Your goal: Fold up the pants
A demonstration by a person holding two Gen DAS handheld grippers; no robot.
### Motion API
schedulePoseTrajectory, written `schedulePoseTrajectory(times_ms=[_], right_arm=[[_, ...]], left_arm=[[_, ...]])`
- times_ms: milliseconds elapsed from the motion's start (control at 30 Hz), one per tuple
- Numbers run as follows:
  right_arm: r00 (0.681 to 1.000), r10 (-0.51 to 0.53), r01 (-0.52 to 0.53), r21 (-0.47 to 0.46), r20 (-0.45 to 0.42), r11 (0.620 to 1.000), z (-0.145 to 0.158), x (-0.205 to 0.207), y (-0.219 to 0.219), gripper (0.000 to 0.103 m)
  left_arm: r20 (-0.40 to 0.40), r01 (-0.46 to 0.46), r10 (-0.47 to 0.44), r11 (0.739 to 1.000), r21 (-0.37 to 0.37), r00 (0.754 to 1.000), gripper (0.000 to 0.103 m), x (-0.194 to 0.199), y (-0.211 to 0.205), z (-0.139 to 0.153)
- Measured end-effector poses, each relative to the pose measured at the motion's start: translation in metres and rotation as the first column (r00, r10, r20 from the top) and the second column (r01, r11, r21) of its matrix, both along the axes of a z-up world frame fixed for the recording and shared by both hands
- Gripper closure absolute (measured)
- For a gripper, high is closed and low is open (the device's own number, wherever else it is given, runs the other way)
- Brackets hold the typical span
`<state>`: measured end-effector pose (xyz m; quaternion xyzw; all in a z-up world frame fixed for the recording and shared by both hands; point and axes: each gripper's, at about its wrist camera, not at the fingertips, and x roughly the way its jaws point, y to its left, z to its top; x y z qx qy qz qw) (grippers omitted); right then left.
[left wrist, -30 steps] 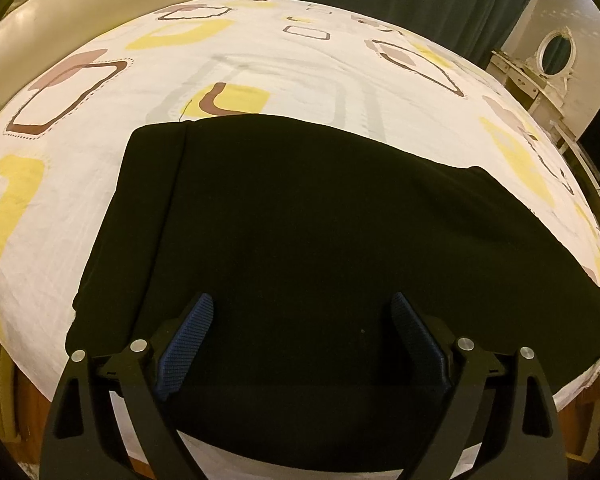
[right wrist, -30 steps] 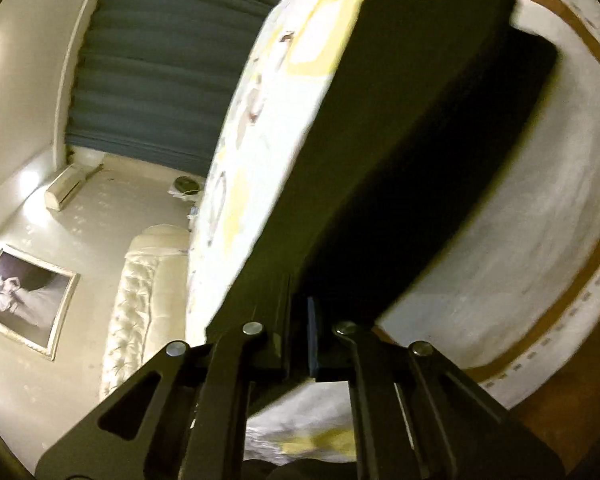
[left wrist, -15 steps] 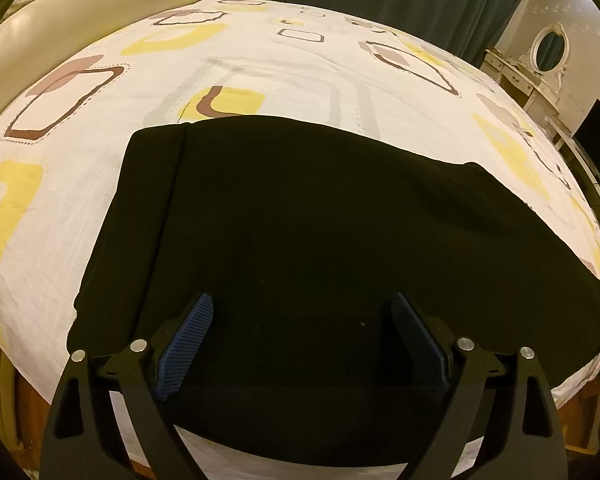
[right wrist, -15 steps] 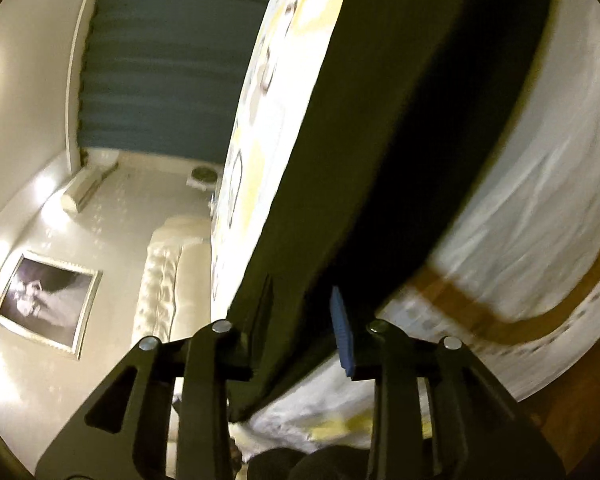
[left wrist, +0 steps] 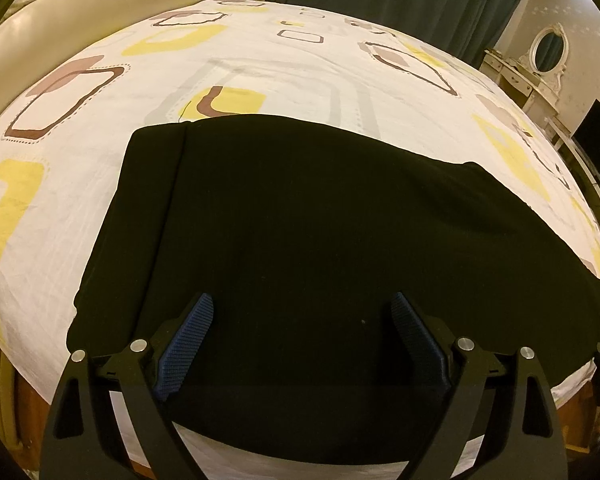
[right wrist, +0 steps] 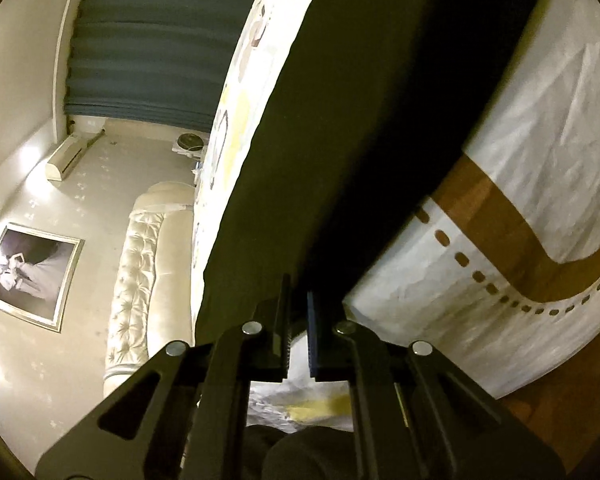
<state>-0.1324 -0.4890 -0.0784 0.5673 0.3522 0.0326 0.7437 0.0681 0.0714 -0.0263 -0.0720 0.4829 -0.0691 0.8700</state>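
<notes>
Black fabric pants lying flat on the patterned bed sheet. Left gripper hovering, fingers released; right gripper fingers clenching the pants' edge. Next, likely: lifting that end over for a fold.

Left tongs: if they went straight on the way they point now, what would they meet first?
Most likely the black pants lying on the patterned bedsheet. The left tongs stand open, angled down over the cloth; the gap cannot be judged.
</notes>
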Motion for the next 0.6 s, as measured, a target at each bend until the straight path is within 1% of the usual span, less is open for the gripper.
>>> schedulePoseTrajectory(times_ms=[100, 133, 167, 200, 233, 300, 333, 367, 400, 433, 500, 600], right_arm=[[1.000, 0.019, -0.019, 0.020, 0.010, 1.000, -0.001, -0.002, -0.005, 0.097], [0.999, 0.039, -0.039, 0.010, 0.011, 0.999, -0.001, -0.017, -0.014, 0.094], [0.998, 0.056, -0.056, -0.002, 0.009, 0.998, 0.005, -0.018, -0.014, 0.092], [0.996, 0.083, -0.083, -0.028, 0.010, 0.996, 0.014, -0.021, -0.017, 0.085], [0.996, 0.093, -0.092, -0.057, 0.017, 0.994, 0.025, -0.024, -0.020, 0.074], [0.993, 0.108, -0.102, -0.098, 0.056, 0.990, 0.047, -0.032, -0.035, 0.069], [0.991, 0.108, -0.097, -0.123, 0.084, 0.988, 0.063, -0.038, -0.051, 0.066], [0.991, 0.093, -0.078, -0.152, 0.099, 0.985, 0.075, -0.042, -0.066, 0.062], [0.992, 0.064, -0.043, -0.184, 0.111, 0.982, 0.088, -0.047, -0.083, 0.055], [0.991, 0.019, 0.010, -0.214, 0.132, 0.977, 0.102, -0.054, -0.109, 0.050], [0.989, -0.045, 0.080, -0.251, 0.143, 0.965, 0.118, -0.059, -0.155, 0.042], [0.991, -0.101, 0.123, -0.299, 0.089, 0.946, 0.120, -0.053, -0.204, 0.039]], left_arm=[[0.003, 0.002, -0.002, 1.000, 0.007, 1.000, 0.013, 0.000, -0.001, -0.001], [0.003, 0.002, -0.002, 1.000, 0.007, 1.000, 0.013, 0.000, -0.001, -0.001], [0.002, 0.002, -0.002, 1.000, 0.007, 1.000, 0.013, 0.000, -0.001, -0.001], [0.002, 0.004, -0.004, 1.000, 0.006, 1.000, 0.013, 0.000, -0.001, -0.001], [0.002, 0.005, -0.005, 1.000, 0.006, 1.000, 0.013, -0.001, -0.001, -0.001], [0.003, 0.009, -0.009, 1.000, 0.006, 1.000, 0.013, -0.001, -0.001, -0.001], [0.004, 0.011, -0.011, 1.000, 0.006, 1.000, 0.013, -0.001, -0.001, -0.001], [0.005, 0.013, -0.013, 1.000, 0.007, 1.000, 0.013, -0.001, -0.001, -0.001], [0.007, 0.016, -0.016, 1.000, 0.009, 1.000, 0.013, 0.000, -0.001, -0.001], [0.007, 0.020, -0.020, 1.000, 0.011, 1.000, 0.013, -0.001, -0.001, 0.000], [0.014, 0.026, -0.026, 1.000, 0.016, 1.000, 0.013, -0.001, -0.002, 0.002], [0.041, 0.037, -0.038, 0.999, 0.022, 0.998, 0.013, -0.004, -0.004, 0.010]])
